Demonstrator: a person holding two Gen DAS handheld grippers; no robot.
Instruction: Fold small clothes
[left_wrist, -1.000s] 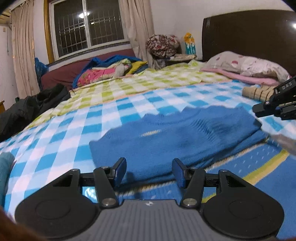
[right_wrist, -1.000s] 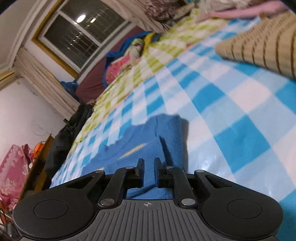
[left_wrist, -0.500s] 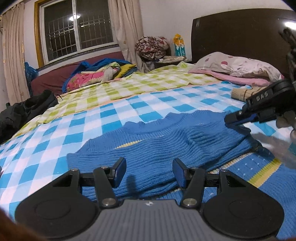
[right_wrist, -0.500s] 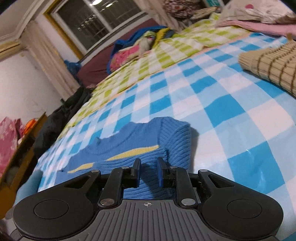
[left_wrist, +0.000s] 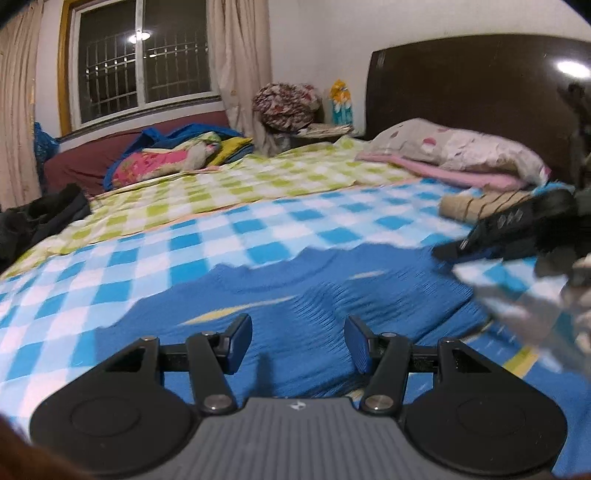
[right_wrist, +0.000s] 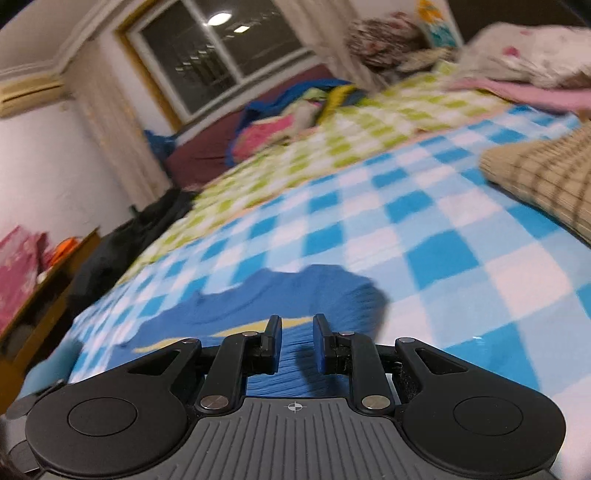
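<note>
The blue knit sweater (left_wrist: 332, 295) lay on the blue-checked blanket (left_wrist: 258, 229), its far edge rumpled. The left gripper (left_wrist: 298, 341) hung spread above its near hem; the right gripper (right_wrist: 297, 341), slightly parted, gripped nothing. Bare blanket stretched beyond.

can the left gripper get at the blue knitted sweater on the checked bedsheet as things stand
Probably yes: the left gripper has its jaws apart just over the blue knitted sweater, which lies spread on the checked bedsheet, with nothing between them.
</note>
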